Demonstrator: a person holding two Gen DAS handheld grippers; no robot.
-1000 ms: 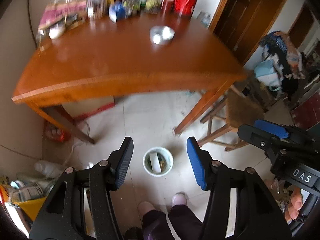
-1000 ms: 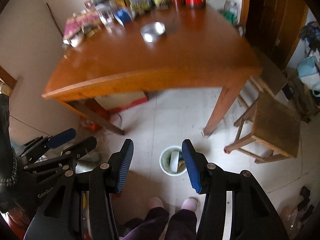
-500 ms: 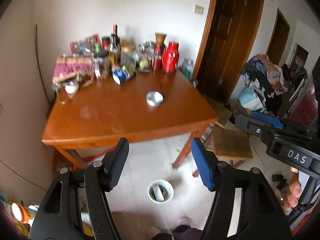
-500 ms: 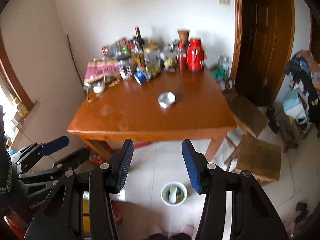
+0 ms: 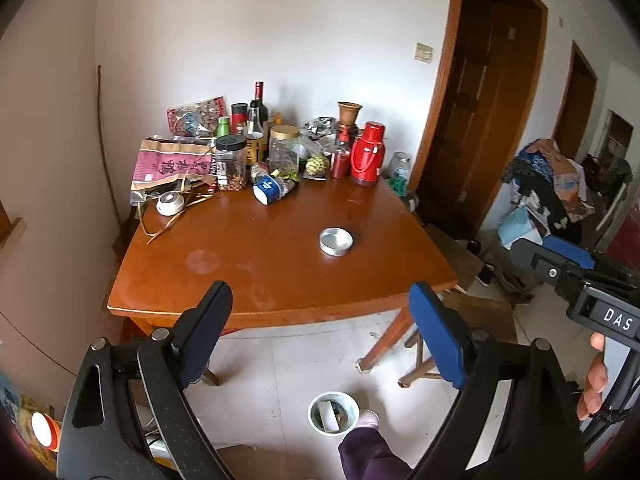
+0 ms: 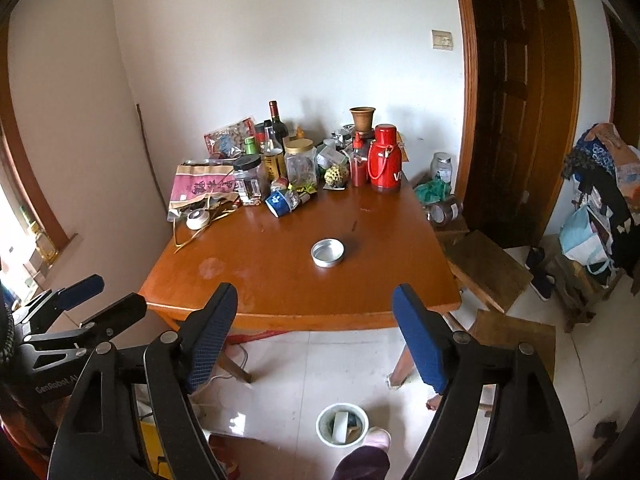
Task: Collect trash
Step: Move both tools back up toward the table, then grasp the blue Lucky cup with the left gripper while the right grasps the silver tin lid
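A small white trash bin [image 5: 333,412] stands on the tiled floor in front of the wooden table [image 5: 240,280], with scraps inside; it also shows in the right wrist view [image 6: 342,424]. A round metal tin lid [image 5: 336,241] lies on the table, also in the right wrist view [image 6: 327,253]. My left gripper [image 5: 324,332] is open and empty, held above the floor before the table's front edge. My right gripper [image 6: 316,332] is open and empty at about the same height. Each gripper shows at the edge of the other's view.
Bottles, jars, a red thermos [image 5: 367,153], a paper bag [image 5: 172,164] and a tipped blue cup [image 5: 268,189] crowd the table's far side. Wooden stools [image 6: 488,268] stand right of the table. Dark doors and a clothes pile [image 5: 548,184] are at right. My feet are beside the bin.
Both grippers have tilted up from looking down at the bin and floor to facing the table and wall. Both stay open and empty.
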